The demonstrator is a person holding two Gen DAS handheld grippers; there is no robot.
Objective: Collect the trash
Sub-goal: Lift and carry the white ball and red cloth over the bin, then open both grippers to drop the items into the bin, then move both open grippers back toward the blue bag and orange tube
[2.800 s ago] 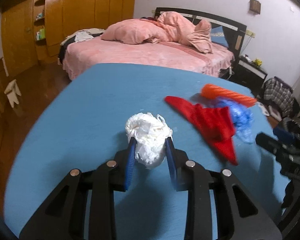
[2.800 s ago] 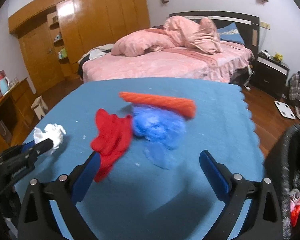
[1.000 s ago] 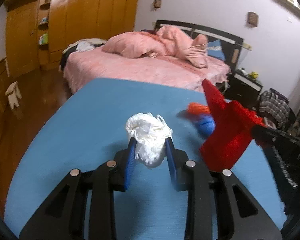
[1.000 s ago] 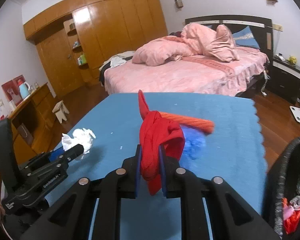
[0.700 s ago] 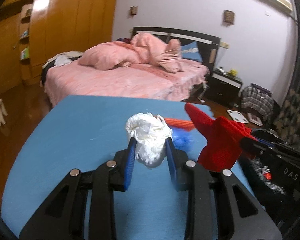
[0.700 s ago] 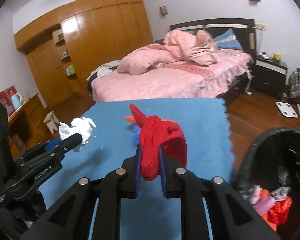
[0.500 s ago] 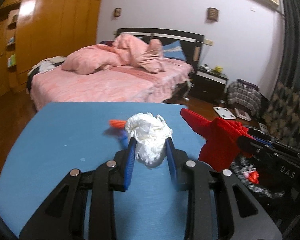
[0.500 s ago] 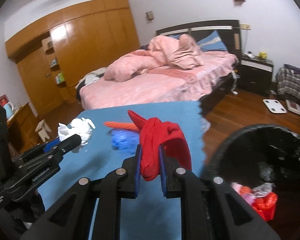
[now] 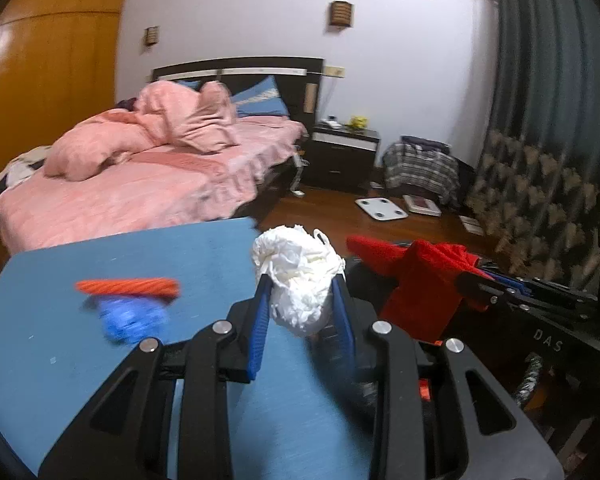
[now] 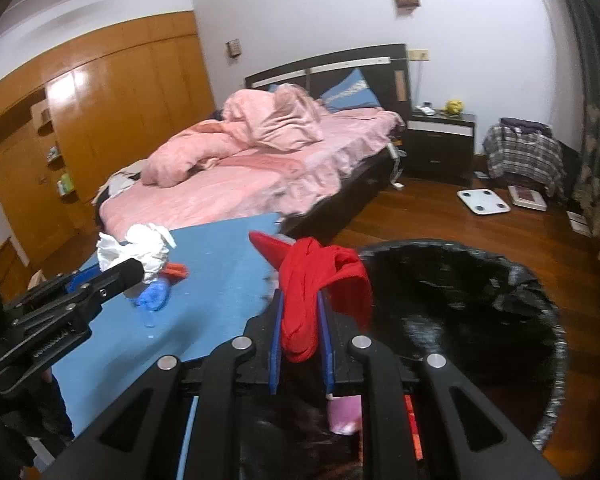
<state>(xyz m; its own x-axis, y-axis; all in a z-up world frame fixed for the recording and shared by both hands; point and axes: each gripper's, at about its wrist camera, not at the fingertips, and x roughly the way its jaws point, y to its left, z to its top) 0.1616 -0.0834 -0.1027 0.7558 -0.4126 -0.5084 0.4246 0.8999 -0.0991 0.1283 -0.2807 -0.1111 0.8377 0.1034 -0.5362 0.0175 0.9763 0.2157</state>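
The right gripper (image 10: 300,332) clenched the red cloth (image 10: 320,280) above the black bin (image 10: 500,300); the left gripper (image 9: 302,312) pinched the white wad (image 9: 298,272) at the table's (image 9: 100,260) edge, where a careless release risked missing the bin.
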